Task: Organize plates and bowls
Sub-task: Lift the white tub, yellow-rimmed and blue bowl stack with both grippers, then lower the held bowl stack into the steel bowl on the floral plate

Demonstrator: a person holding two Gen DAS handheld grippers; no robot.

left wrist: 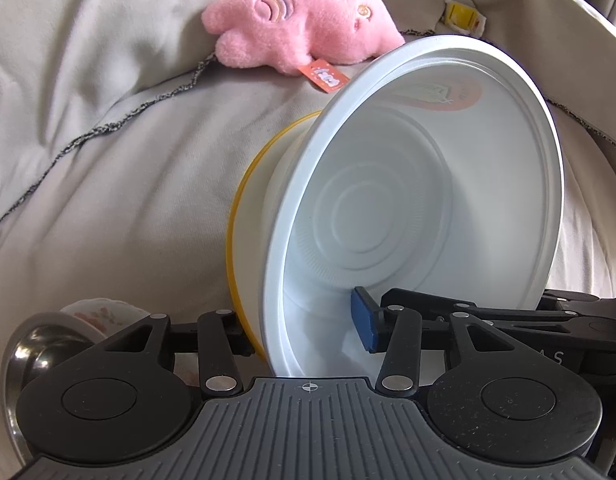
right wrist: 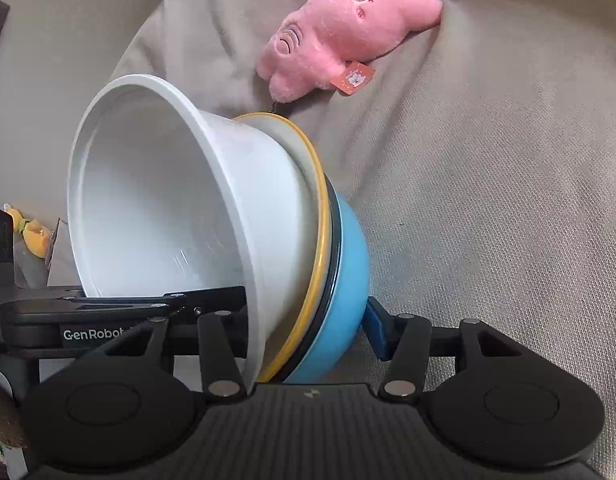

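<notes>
Three bowls are nested and tilted above the beige fabric. A white plastic bowl (left wrist: 387,200) (right wrist: 156,200) sits inside a yellow-rimmed bowl (left wrist: 244,240) (right wrist: 321,216). That one sits inside a blue bowl (right wrist: 347,264), which shows only in the right wrist view. My left gripper (left wrist: 306,328) straddles the lower rim: one blue pad (left wrist: 363,320) lies against the white bowl's inner wall, and the other finger is hidden behind the yellow rim. My right gripper (right wrist: 309,334) clamps the same stack, with its blue pad (right wrist: 373,328) on the blue bowl's outside and its other finger hidden inside the white bowl.
A pink plush toy (left wrist: 304,28) (right wrist: 339,32) lies on the beige fabric (left wrist: 128,200) beyond the bowls. A steel bowl (left wrist: 40,348) and a floral cup (left wrist: 104,312) sit at the lower left of the left wrist view. A yellow toy (right wrist: 32,236) lies far left.
</notes>
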